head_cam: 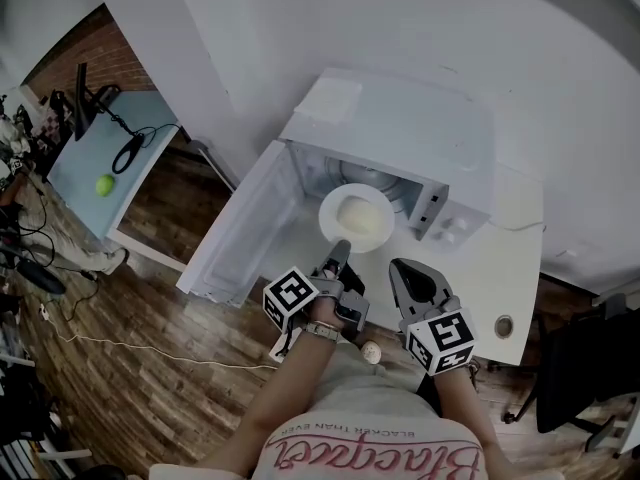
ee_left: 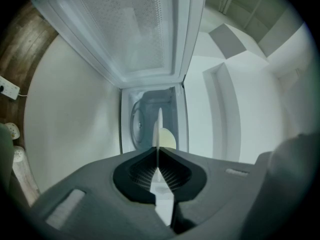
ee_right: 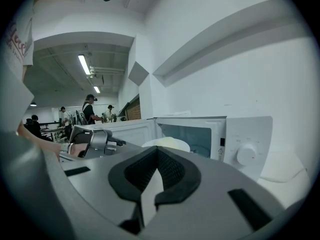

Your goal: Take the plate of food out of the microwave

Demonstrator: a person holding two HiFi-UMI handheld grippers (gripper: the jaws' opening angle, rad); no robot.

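A white plate (head_cam: 331, 204) carrying a pale yellow food (head_cam: 361, 217) hangs at the mouth of the open white microwave (head_cam: 410, 128). My left gripper (head_cam: 341, 248) is shut on the plate's near rim. In the left gripper view the plate (ee_left: 159, 129) stands edge-on between the pressed jaws of that gripper (ee_left: 158, 150), with the food (ee_left: 169, 139) to its right and the glass turntable (ee_left: 136, 125) behind. My right gripper (head_cam: 398, 266) hovers just right of the plate, shut and empty. In its own view the right gripper (ee_right: 157, 151) points at the plate (ee_right: 167, 143).
The microwave door (head_cam: 240, 230) swings wide open to the left, beside my left gripper. The control panel with its dial (ee_right: 246, 155) is on the right. A small round pale object (head_cam: 371, 352) lies near my body. A blue desk (head_cam: 90, 163) stands far left.
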